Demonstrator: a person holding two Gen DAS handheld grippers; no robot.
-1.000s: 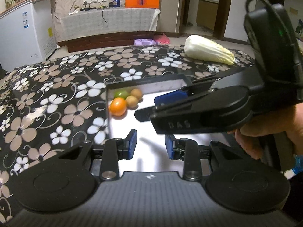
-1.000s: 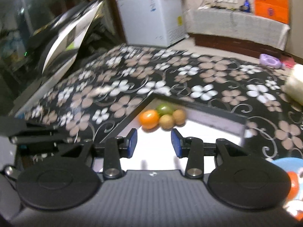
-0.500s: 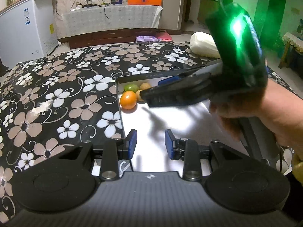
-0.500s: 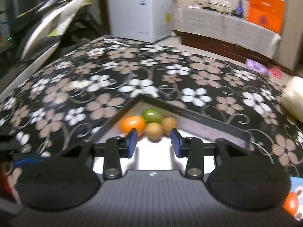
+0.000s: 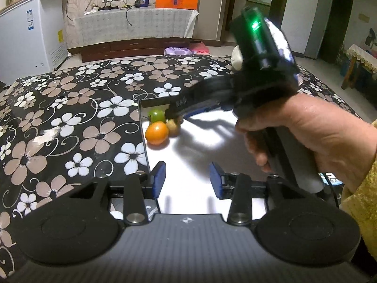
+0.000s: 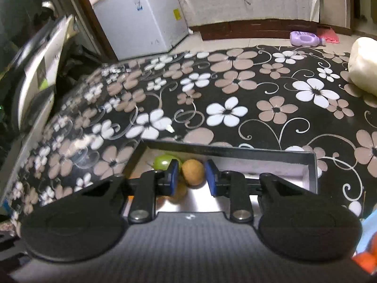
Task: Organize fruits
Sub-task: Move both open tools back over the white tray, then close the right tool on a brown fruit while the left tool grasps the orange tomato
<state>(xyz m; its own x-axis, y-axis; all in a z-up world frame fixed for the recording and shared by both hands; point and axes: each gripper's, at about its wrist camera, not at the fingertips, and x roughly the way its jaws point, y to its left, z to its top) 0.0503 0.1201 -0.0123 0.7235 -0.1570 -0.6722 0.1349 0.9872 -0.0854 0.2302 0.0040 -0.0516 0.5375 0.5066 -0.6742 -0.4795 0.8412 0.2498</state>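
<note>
A: What lies ahead of the left gripper point(image 5: 186, 176)?

B: Its jaws are opening, with nothing between the blue pads point(image 5: 158, 176), only the bright floor of the tray point(image 5: 200, 146). Ahead and to the left of its fingers, in the tray's far left corner, sit a green tomato point(image 5: 156, 115), an orange fruit point(image 5: 156, 133) nearer the tool, and a brownish kiwi point(image 5: 174, 127) touching the orange one.

A: And to the right of those?

B: The right gripper point(image 5: 173, 115), held by a hand point(image 5: 306, 132) with a yellow sleeve point(image 5: 360, 200), reaches across from the right, its tips down among the fruit.

A: What does the right gripper's own camera show?

B: Its jaws point(image 6: 190, 178) have come in narrow. A round brown fruit point(image 6: 193, 172) sits between the pads; whether they press on it I cannot tell. The green tomato point(image 6: 163, 161) is just left of the left finger, against the tray's dark far wall point(image 6: 235, 152).

A: Anything further right?

B: A pale cabbage point(image 6: 361, 66) lies well ahead and right on the flowered tablecloth point(image 6: 235, 108).
</note>
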